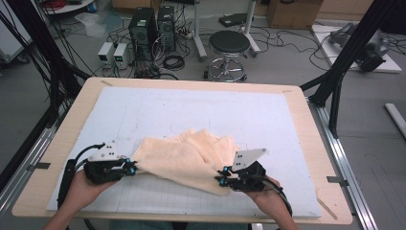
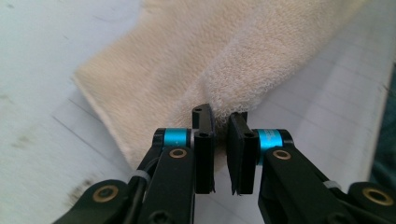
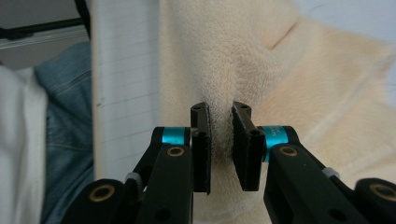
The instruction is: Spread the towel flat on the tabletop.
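The cream towel (image 1: 184, 158) lies bunched on the white mat (image 1: 268, 115) at the near middle of the counter (image 1: 306, 139). It looks soft, light and floppy, so it will sag and crease; edges and corners give the surest hold. The left hand-held gripper (image 1: 130, 167) pinches its left corner, and the right hand-held gripper (image 1: 221, 179) clamps its near right edge.

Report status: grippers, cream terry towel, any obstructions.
Left gripper and right gripper each pinch the cream terry towel. Towel rumpled on the white mat. Nothing obstructing.
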`<control>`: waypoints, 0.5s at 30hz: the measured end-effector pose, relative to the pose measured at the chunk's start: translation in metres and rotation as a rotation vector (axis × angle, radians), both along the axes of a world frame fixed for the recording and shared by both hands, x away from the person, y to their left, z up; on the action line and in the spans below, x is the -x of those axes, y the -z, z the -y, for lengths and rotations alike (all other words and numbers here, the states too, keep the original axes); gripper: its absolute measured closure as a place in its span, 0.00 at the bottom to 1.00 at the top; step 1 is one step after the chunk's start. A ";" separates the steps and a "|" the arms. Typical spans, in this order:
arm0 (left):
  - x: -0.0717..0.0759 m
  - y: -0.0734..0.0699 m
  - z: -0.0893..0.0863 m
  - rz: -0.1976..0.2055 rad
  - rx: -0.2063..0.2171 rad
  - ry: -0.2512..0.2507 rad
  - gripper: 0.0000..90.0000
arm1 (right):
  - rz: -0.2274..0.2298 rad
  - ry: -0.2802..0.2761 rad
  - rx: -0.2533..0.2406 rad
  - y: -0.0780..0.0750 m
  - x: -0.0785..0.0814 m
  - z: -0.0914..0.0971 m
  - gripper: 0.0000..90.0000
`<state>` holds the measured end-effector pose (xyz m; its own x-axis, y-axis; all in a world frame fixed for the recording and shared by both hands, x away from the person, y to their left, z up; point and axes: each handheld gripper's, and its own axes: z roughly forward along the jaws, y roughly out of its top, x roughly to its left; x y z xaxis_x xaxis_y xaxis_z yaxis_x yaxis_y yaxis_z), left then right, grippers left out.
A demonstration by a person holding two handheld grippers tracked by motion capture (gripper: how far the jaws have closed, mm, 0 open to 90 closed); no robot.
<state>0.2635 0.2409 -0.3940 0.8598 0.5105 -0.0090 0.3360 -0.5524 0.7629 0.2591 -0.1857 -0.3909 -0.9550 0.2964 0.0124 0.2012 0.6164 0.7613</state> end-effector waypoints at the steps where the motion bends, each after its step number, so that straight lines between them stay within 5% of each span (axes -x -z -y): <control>1: 0.006 0.000 -0.003 -0.007 -0.010 0.022 0.89 | 0.001 0.007 -0.007 -0.001 0.002 0.000 0.79; 7: 0.004 -0.018 -0.011 0.025 0.007 0.006 0.70 | 0.011 0.036 -0.095 -0.024 -0.007 0.014 0.62; 10: -0.013 -0.027 -0.012 0.052 0.035 -0.026 0.67 | 0.047 0.063 -0.091 -0.033 -0.019 0.015 0.62; 15: -0.035 -0.021 -0.001 0.083 0.055 -0.054 0.60 | 0.064 0.086 -0.063 -0.030 -0.049 0.005 0.62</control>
